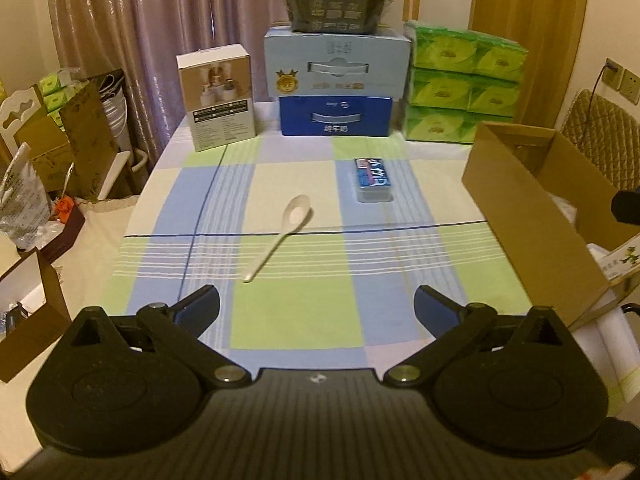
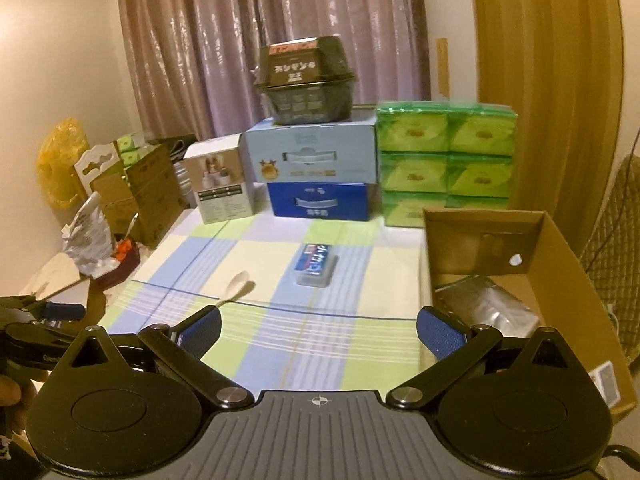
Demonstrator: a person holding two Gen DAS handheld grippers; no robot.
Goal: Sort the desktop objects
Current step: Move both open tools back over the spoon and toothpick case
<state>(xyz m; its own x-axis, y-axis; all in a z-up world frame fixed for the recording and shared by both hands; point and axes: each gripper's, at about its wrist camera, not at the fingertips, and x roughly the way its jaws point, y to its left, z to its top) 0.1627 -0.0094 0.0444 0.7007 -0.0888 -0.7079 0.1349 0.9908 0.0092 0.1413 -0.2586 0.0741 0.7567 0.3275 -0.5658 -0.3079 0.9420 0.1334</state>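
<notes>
A white spoon (image 1: 280, 232) lies on the checked tablecloth (image 1: 300, 312), bowl away from me; it also shows in the right wrist view (image 2: 236, 286). A small blue tin (image 1: 373, 179) lies to its right, and in the right wrist view (image 2: 315, 265) too. An open cardboard box (image 1: 520, 216) stands at the table's right edge; the right wrist view shows its inside wall (image 2: 480, 236) and a silver foil pouch (image 2: 488, 304) in it. My left gripper (image 1: 317, 306) is open and empty, short of the spoon. My right gripper (image 2: 319, 330) is open and empty, beside the box.
Along the table's back stand a white product box (image 1: 218, 96), stacked blue cartons (image 1: 336, 84) with a black food bowl (image 1: 334, 4) on top, and green tissue packs (image 1: 460, 84). Cardboard boxes and bags (image 1: 52, 160) crowd the floor on the left.
</notes>
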